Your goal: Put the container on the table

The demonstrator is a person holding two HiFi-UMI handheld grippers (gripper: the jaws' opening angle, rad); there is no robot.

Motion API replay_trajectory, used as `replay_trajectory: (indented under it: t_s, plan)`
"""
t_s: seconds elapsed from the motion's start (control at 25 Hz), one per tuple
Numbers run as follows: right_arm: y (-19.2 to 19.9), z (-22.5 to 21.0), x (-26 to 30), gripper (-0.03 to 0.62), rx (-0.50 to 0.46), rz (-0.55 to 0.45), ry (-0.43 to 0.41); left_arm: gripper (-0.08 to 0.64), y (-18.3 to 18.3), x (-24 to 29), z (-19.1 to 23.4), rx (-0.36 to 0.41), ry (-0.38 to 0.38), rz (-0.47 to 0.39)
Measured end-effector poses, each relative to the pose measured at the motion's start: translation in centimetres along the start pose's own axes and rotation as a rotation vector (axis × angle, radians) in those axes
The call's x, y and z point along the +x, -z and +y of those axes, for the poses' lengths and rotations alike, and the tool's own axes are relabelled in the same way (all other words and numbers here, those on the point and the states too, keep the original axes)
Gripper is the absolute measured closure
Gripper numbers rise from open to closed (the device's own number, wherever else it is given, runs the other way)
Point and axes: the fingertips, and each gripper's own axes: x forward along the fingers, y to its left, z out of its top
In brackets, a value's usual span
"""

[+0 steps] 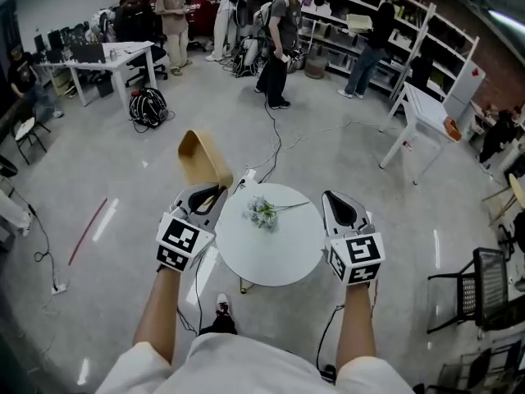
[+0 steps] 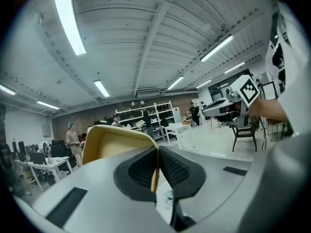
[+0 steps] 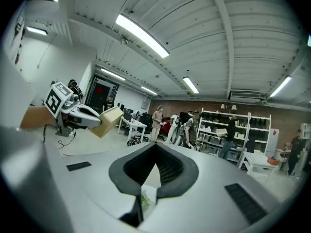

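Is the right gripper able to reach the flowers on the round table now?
Probably yes: the right gripper sits by the table edge, nothing lies between it and the flowers, but its jaws are shut.

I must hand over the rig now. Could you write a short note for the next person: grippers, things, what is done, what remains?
Left gripper: jaws shut on one wall of the tan container, held in the air beside the round white table, not on it.
Right gripper: jaws shut, nothing between them, at the table's right edge.
A small flower sprig lies on the table.
Done: container is gripped.
Left: set it on a bare part of the table and release.
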Motion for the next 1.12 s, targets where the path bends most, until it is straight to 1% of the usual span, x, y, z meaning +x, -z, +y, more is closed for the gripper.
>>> replay_trajectory:
  t_s: [0.12, 0.2, 0.32, 0.4, 0.52, 0.64, 0.8, 0.92, 1.04, 1.12]
  plan:
    - [-0.9, -0.5, 5.5, 0.578, 0.031, 0.008, 0.009, 0.529, 1.5, 4.3, 4.3, 0.017, 0.044, 0.029]
    - [-0.3, -0.8, 8.9, 0.578, 0.033, 0.032, 0.023, 0.529, 2.9, 7.1, 6.5, 0.037, 0.069, 0.053]
    - [1.0, -1.0, 13.2, 0.578, 0.045, 0.073, 0.035, 0.529, 5.9, 11.2, 8.6, 0.091, 0.105, 0.101]
    - [2.3, -1.3, 15.5, 0.578, 0.060, 0.105, 0.035, 0.529, 8.4, 13.9, 9.1, 0.124, 0.141, 0.145]
    - [5.6, -2.1, 18.2, 0.578, 0.097, 0.164, 0.017, 0.529, 13.1, 17.9, 8.3, 0.174, 0.205, 0.230]
    - [9.7, -3.0, 20.4, 0.578, 0.121, 0.231, -0.004, 0.529, 18.9, 21.1, 7.0, 0.208, 0.273, 0.335]
    - [14.9, -3.9, 22.5, 0.578, 0.128, 0.313, -0.034, 0.529, 27.3, 24.3, 4.5, 0.215, 0.361, 0.494]
    - [19.0, -4.2, 23.3, 0.578, 0.170, 0.370, -0.059, 0.529, 33.8, 25.2, 1.6, 0.228, 0.446, 0.614]
    - [22.4, -4.4, 23.9, 0.577, 0.188, 0.411, -0.079, 0.529, 38.8, 25.9, -0.7, 0.206, 0.504, 0.695]
    - [24.2, -4.4, 24.3, 0.578, 0.198, 0.434, -0.083, 0.529, 41.2, 26.0, -2.1, 0.210, 0.542, 0.738]
